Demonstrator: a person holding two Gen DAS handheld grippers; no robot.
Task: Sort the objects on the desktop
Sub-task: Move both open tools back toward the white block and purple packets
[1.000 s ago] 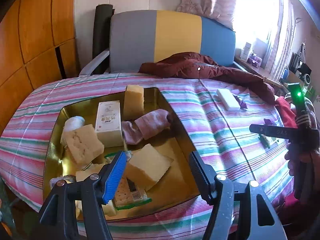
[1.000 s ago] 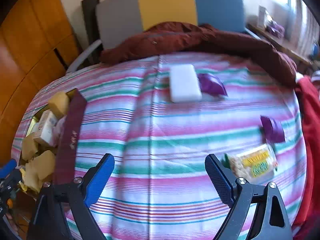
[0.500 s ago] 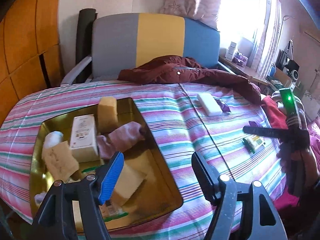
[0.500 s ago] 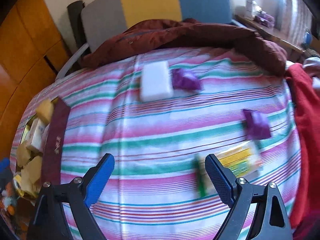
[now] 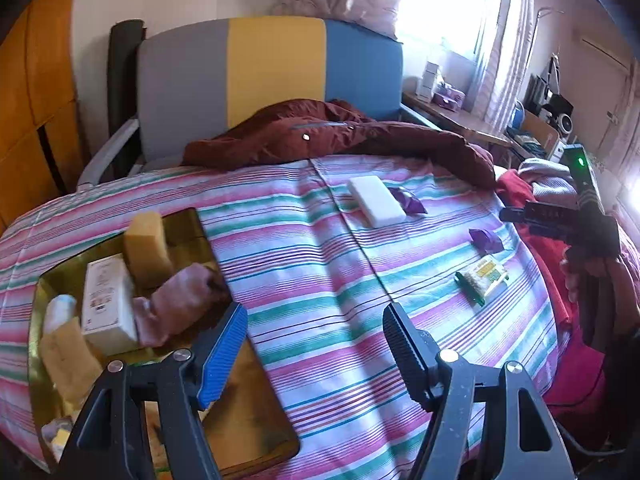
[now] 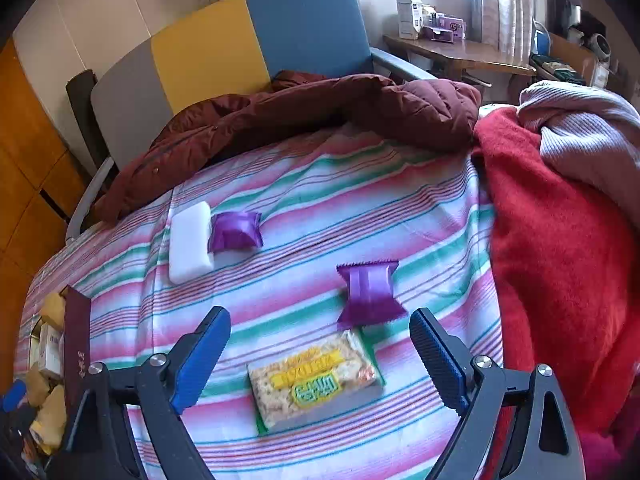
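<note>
- Right hand-held gripper [image 6: 320,354]: fingers spread, empty, straddling the snack packet [image 6: 316,384] on the striped bed cover [image 6: 280,208]; likely lined up for pickup.
- Left hand-held gripper [image 5: 314,350]: spread, empty, beside the gold tray [image 5: 240,420] holding sorted items.

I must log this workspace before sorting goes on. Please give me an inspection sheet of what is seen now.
Surface: striped cloth, a seam running across it.
Job's things: snack pack between the right tool's fingers, not gripped; purple packet just beyond it; second packet touching the white block; gold tray holding sponges, a box and a pink cloth.
Clutter: maroon jacket, red blanket.
Grippers: left tool open, empty; right tool open, empty.
Cables: black lead at the right edge.
Surroundings: chair, window desk.
</note>
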